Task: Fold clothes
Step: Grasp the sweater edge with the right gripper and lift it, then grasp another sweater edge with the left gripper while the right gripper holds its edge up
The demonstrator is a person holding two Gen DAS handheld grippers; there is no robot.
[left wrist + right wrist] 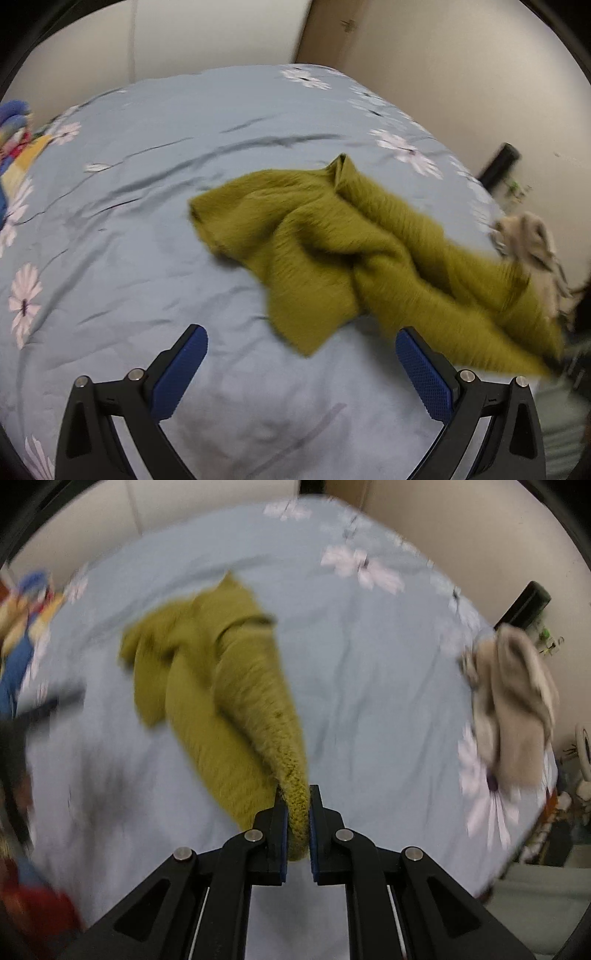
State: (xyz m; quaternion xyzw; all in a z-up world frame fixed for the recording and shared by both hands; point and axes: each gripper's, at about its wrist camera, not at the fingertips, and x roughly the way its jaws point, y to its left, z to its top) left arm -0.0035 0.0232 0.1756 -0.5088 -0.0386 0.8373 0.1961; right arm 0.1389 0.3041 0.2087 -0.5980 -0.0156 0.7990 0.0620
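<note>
An olive-green knitted garment (354, 254) is shown lying crumpled on a bed covered by a pale blue, flower-printed sheet (147, 258). One bunched edge of the garment is pinched between the pads of the right tool (298, 812), whose jaws are closed down onto the folded knit; the rest of the cloth is seen trailing from that grip back across the sheet in loose rolls. The left tool (301, 369) is held above the bare sheet just beside the near edge of the garment, with its jaws spread wide and nothing between them.

The knit is judged to be light, soft and limp, with a ribbed, slightly fuzzy surface that is unlikely to slip from the textured pads. No shape is kept by it, so any unsupported part is expected to sag and twist. A second hold is best taken at a hem or corner opposite the first, so that the cloth can be stretched flat before a fold is made; which part is a sleeve cannot be told from the blur.

A beige garment (513, 709) is seen heaped at the right edge of the bed, just beside the green knit in the left wrist view. Brightly coloured cloth (14, 147) is piled at the far left edge. The middle of the bed is left free.
</note>
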